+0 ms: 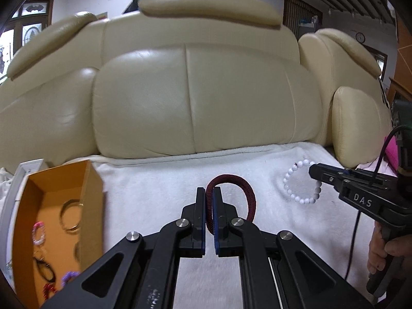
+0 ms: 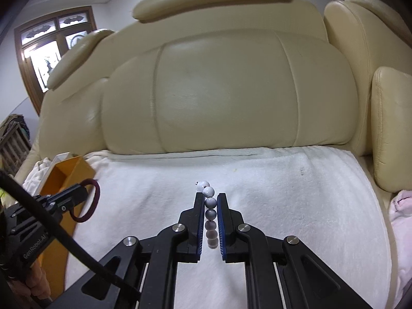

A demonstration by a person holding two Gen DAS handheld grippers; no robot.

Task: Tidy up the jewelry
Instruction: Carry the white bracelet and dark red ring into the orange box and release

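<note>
My left gripper (image 1: 209, 193) is shut on a dark red corded bracelet (image 1: 244, 190), held above the white towel (image 1: 159, 193); it also shows in the right wrist view (image 2: 91, 200). My right gripper (image 2: 209, 198) is shut on a white bead bracelet (image 2: 210, 202), whose beads run in a line between the fingers. In the left wrist view the bead bracelet (image 1: 301, 184) hangs as a ring from the right gripper (image 1: 315, 170). An orange cardboard box (image 1: 87, 193) at the left holds several bracelets and rings.
A cream leather sofa back (image 1: 193, 97) rises behind the towel. An armrest cushion (image 2: 391, 128) stands at the right. A pink cloth (image 2: 401, 206) lies at the right edge. The box (image 2: 67, 172) sits at the towel's left edge.
</note>
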